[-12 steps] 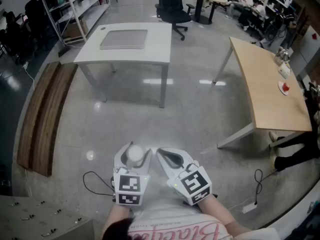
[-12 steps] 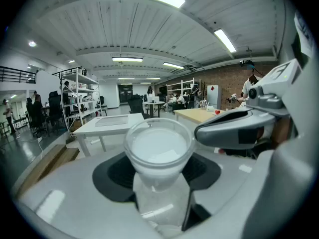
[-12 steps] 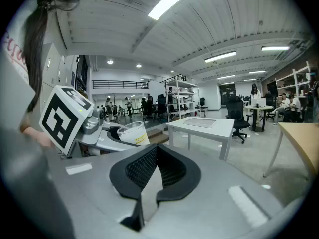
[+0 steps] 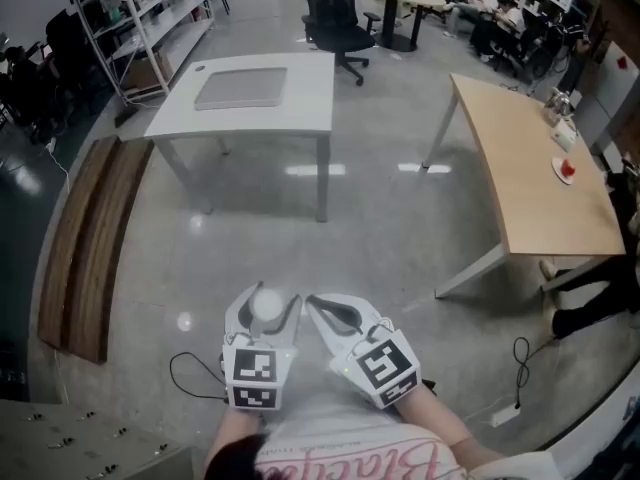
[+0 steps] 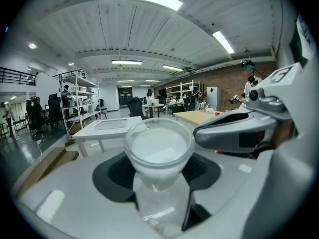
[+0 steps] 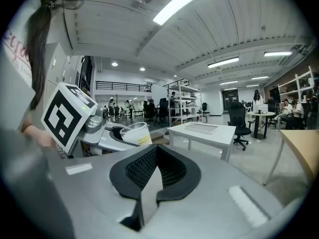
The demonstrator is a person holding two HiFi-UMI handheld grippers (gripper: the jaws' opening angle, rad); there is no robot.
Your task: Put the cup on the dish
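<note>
A clear plastic cup (image 4: 265, 304) with white inside stands upright between the jaws of my left gripper (image 4: 262, 314), which is shut on it low over the concrete floor. The left gripper view looks down into the cup (image 5: 158, 151), pinched by the dark pads of the left gripper (image 5: 158, 176). My right gripper (image 4: 322, 306) is close beside it on the right, shut with nothing in it; its pads meet in the right gripper view (image 6: 155, 171), where the cup (image 6: 134, 133) shows at left. A small white dish (image 4: 565, 168) with something red lies far off on the wooden table (image 4: 520, 158).
A white table (image 4: 250, 93) with a grey mat stands ahead, a black office chair (image 4: 335, 18) behind it. A wooden bench (image 4: 85, 238) runs along the left. A cable (image 4: 190, 373) loops on the floor by my left gripper. Shelves and people fill the back.
The tables and bench have slid slightly up and left in the head view. Both grippers keep their pose, the cup still in the left one.
</note>
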